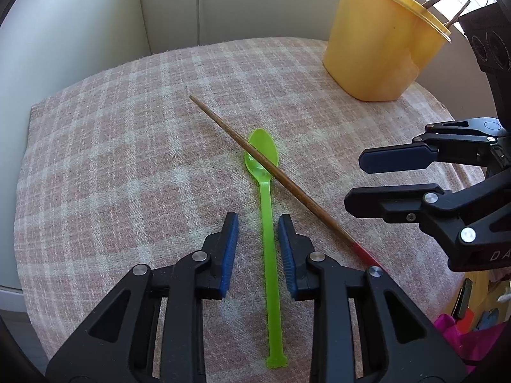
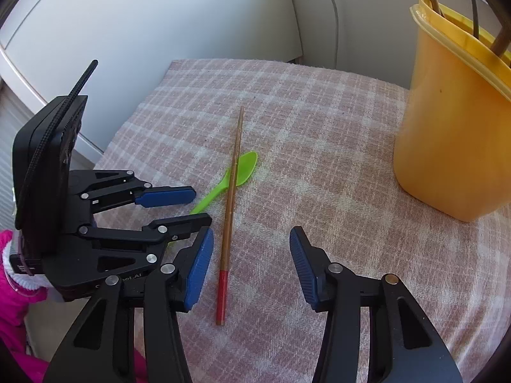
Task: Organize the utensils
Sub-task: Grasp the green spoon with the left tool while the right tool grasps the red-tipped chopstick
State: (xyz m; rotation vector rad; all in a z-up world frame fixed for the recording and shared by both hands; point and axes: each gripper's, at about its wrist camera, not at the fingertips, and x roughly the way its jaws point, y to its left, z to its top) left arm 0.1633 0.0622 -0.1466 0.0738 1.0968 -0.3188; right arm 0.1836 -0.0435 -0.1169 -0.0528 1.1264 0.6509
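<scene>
Your left tool (image 1: 258, 229) sits open astride the green spoon (image 1: 267, 210), your right tool (image 2: 252, 265) open around the chopstick (image 2: 230, 204) lying across that spoon's bowl, so lifting the spoon first may flick the chopstick off the counter (image 1: 127, 159).

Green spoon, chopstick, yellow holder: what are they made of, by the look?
Green spoon: probably plastic, translucent and glossy, with light glowing through the handle.
Chopstick: looks like wood or bamboo, matte brown with a red painted end.
Yellow holder: likely plastic, smooth, slightly translucent where sunlit, thin moulded rim.
</scene>
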